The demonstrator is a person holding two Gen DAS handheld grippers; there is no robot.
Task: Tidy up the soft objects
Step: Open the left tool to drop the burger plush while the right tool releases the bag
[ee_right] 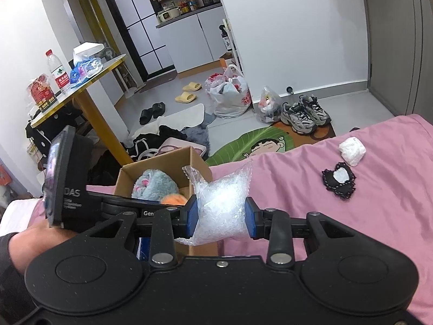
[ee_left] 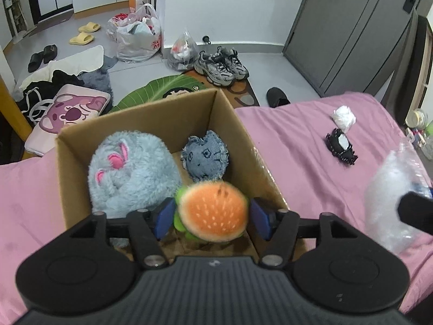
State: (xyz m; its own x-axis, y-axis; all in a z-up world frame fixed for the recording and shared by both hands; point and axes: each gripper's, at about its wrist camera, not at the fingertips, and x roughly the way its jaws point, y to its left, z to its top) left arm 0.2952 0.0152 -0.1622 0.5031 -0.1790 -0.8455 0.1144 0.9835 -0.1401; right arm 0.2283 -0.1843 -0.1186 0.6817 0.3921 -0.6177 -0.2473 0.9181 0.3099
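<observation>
A cardboard box (ee_left: 151,113) stands on the pink bed (ee_left: 297,146). Inside lie a fluffy blue plush (ee_left: 130,173) and a small denim plush (ee_left: 205,159). A burger plush (ee_left: 213,211) is blurred between the fingers of my left gripper (ee_left: 211,216) above the box; the jaws stand wide, with a gap on the right side. My right gripper (ee_right: 222,216) is shut on a clear bag of white filling (ee_right: 222,203), right of the box (ee_right: 167,159). A white soft lump (ee_right: 351,150) and a black heart-shaped piece (ee_right: 339,180) lie on the bed at the right.
On the floor beyond the bed are grey sneakers (ee_left: 220,65), plastic bags (ee_left: 138,38), slippers (ee_left: 81,38), a green leaf mat (ee_left: 159,89) and a pile of clothes (ee_left: 62,81). A yellow-legged table (ee_right: 89,81) with a bottle stands at the left.
</observation>
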